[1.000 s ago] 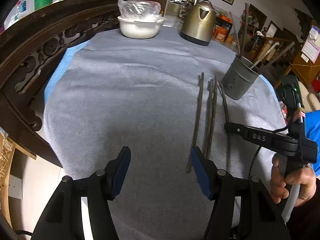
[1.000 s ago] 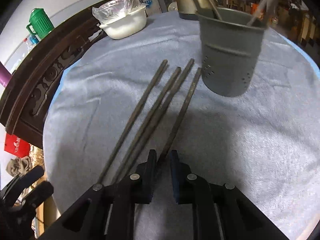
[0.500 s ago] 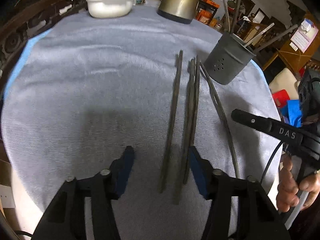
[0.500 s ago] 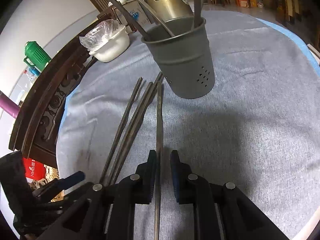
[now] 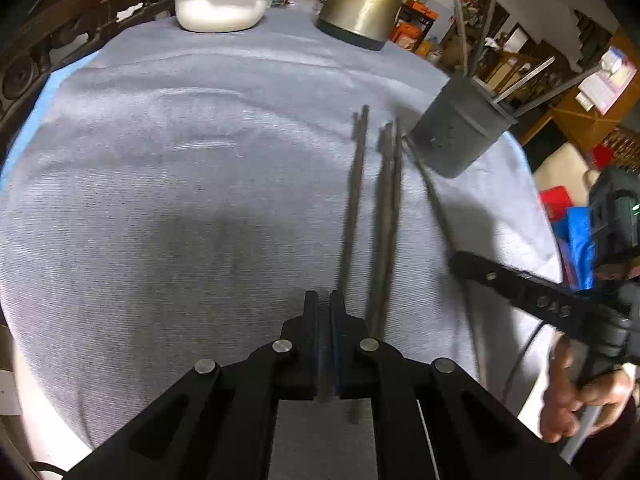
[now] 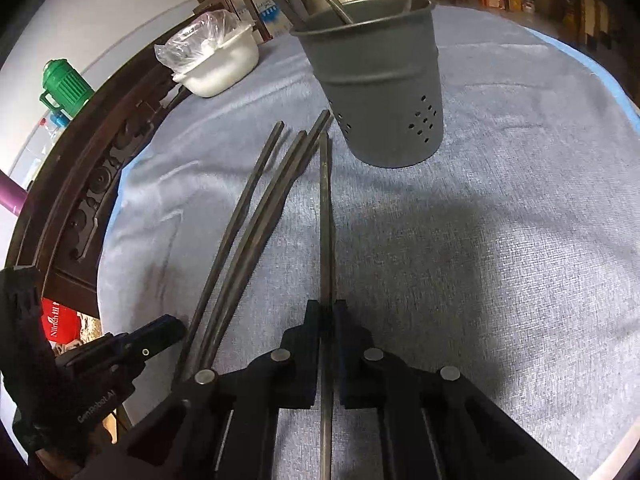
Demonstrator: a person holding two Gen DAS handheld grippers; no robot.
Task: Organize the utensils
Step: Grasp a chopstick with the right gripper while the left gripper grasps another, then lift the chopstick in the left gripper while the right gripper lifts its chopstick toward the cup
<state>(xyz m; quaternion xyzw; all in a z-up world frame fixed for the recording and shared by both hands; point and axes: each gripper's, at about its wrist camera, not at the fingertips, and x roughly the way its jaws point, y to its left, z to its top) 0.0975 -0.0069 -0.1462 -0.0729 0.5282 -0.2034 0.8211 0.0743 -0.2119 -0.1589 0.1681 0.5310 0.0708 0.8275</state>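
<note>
Several long dark chopsticks lie side by side on the grey cloth. My left gripper is shut on the leftmost chopstick near its close end. My right gripper is shut on another chopstick, whose far tip points at the base of the grey perforated utensil holder. The holder stands upright with several utensils in it and also shows in the left wrist view. Two more chopsticks lie together between the held ones. The right gripper shows in the left wrist view.
A white bowl covered with plastic and a brass-coloured kettle stand at the table's far side. A carved dark wooden rail curves along the left edge. A green jug stands beyond it.
My left gripper moved right over the leftmost chopstick and shut on it. My right gripper stays shut on its chopstick, which has swung to point at the holder.
</note>
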